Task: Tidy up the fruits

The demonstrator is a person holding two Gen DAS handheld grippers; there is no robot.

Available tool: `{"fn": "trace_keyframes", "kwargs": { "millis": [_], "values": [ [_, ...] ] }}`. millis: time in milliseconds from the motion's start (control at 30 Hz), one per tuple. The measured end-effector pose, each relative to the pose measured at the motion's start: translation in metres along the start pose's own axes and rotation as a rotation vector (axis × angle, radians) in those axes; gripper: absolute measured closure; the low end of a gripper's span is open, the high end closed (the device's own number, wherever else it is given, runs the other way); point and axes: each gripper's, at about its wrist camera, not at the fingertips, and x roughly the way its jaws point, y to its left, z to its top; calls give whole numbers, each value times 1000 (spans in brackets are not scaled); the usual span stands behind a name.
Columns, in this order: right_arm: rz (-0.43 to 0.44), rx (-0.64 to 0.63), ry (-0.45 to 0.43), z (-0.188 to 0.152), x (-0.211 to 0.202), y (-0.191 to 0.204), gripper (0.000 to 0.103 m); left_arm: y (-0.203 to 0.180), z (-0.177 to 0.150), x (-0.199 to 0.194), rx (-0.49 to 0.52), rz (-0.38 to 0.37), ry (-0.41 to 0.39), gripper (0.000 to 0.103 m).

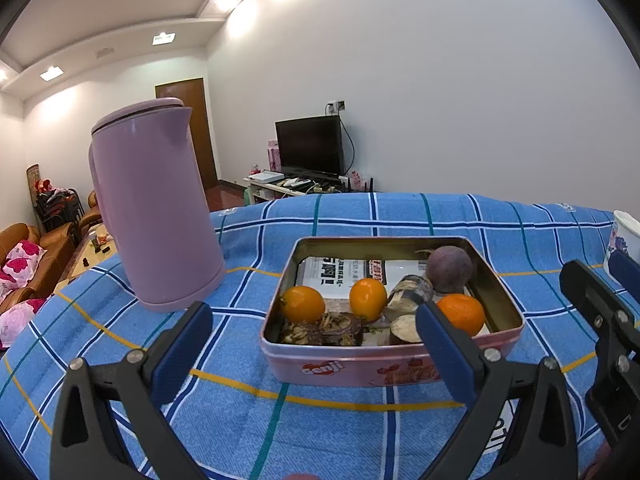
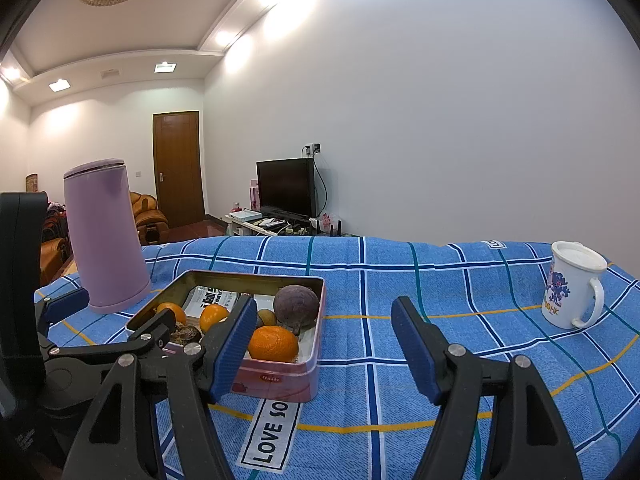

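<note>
Both tongs gape empty before tin (image 1: 394, 360) — mug (image 2: 572, 290) fully visible only from right wrist.

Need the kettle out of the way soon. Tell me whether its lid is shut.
Shut. The purple kettle stands upright on the blue checked cloth, and its lid sits flat on the rim in both views.

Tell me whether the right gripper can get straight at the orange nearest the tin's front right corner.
Probably yes. The right gripper is open and empty, the tin has no lid, and that orange lies uncovered just ahead of its left finger. The tin's front wall likely means coming in from above.
</note>
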Motion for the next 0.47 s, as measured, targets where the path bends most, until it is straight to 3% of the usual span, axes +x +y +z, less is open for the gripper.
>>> {"fn": "trace_keyframes", "kwargs": {
  "millis": [467],
  "values": [
    [-6, 9, 4, -1, 1, -3, 32, -1, 0, 0, -3, -33, 1, 0]
  ]
}}
